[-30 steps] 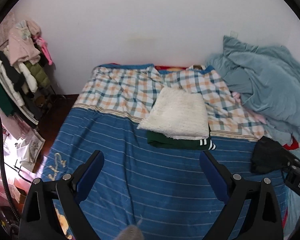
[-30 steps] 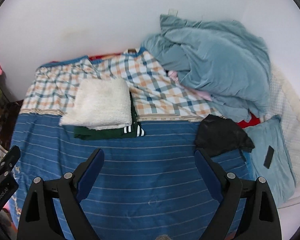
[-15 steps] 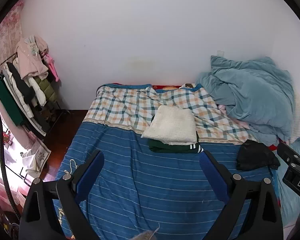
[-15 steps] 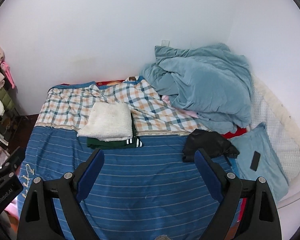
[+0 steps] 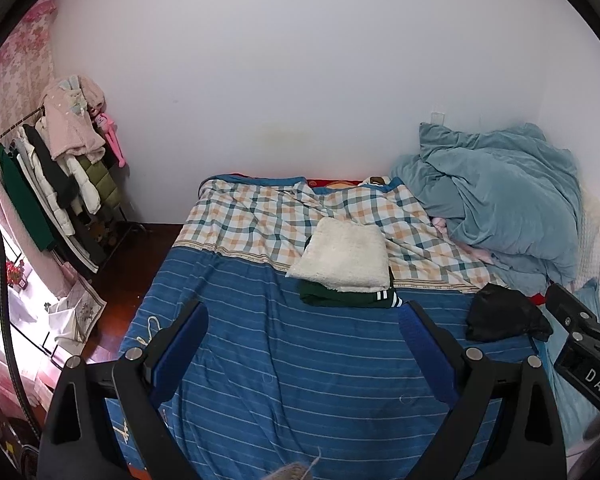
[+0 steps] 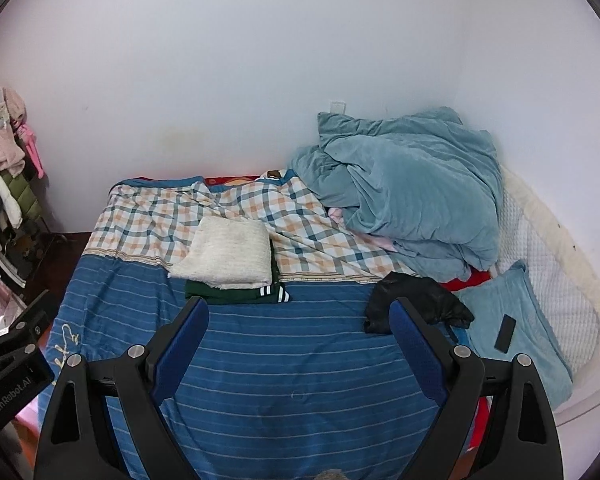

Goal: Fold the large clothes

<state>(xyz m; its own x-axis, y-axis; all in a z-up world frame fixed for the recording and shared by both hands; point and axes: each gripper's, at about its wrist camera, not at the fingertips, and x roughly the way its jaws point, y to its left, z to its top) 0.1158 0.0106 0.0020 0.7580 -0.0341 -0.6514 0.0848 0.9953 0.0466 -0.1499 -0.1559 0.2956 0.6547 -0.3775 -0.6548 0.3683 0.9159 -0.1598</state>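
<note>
A folded cream fleece garment (image 5: 344, 258) (image 6: 228, 256) lies on a folded dark green garment with white stripes (image 5: 348, 298) (image 6: 236, 294) in the middle of the bed. A crumpled black garment (image 5: 504, 316) (image 6: 416, 306) lies to their right on the blue striped cover (image 5: 300, 376) (image 6: 292, 372). My left gripper (image 5: 304, 340) is open and empty, held above the bed's near part. My right gripper (image 6: 298, 336) is open and empty too, to the right of the left one.
A heap of grey-blue duvet (image 5: 500, 208) (image 6: 412, 192) fills the bed's far right corner. A pale blue pillow (image 6: 512, 328) with a black phone (image 6: 505, 333) lies at the right. A clothes rack (image 5: 48, 184) stands left of the bed by the wall.
Both grippers have pulled back and up from the bed, so the clothes look smaller and more wall shows. Both stay open and empty.
</note>
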